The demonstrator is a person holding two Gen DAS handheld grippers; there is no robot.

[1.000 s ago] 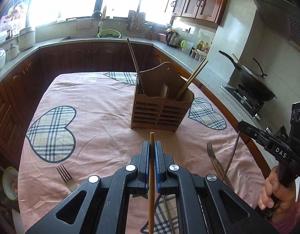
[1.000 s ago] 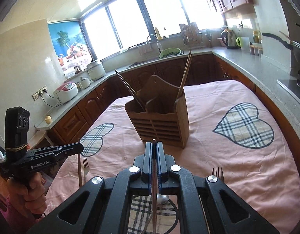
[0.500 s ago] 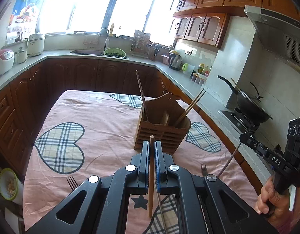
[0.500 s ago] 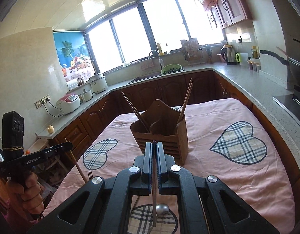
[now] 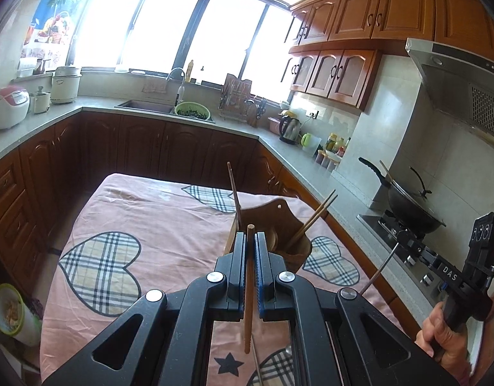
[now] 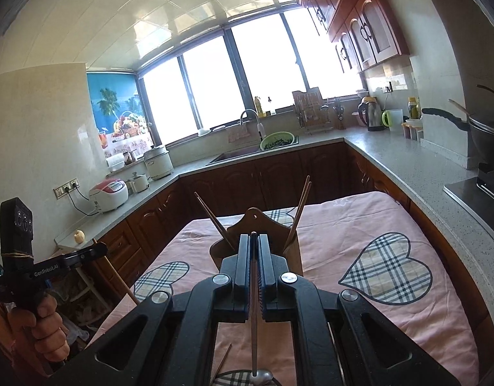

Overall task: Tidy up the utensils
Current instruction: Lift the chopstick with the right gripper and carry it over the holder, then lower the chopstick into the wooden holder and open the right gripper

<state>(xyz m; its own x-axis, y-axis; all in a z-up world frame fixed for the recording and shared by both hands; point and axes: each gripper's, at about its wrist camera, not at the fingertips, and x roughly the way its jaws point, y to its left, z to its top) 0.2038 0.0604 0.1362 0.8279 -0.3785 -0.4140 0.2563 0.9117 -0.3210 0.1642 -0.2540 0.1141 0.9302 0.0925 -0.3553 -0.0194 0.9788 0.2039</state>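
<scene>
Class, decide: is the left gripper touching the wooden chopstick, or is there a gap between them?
Touching. The left wrist view shows the left gripper with both jaws closed against the wooden chopstick, which hangs between them above the tablecloth.

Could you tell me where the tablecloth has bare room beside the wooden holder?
Bare cloth lies left of the utensil holder, around the plaid heart, and right of it by another heart. It is crowded near the holder, where both tongs carry utensils.

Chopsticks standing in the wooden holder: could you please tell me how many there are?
3. One dark chopstick leans left out of the wooden holder; a pair leans right together. The fingers hide the holder's middle, so more may be there.
</scene>
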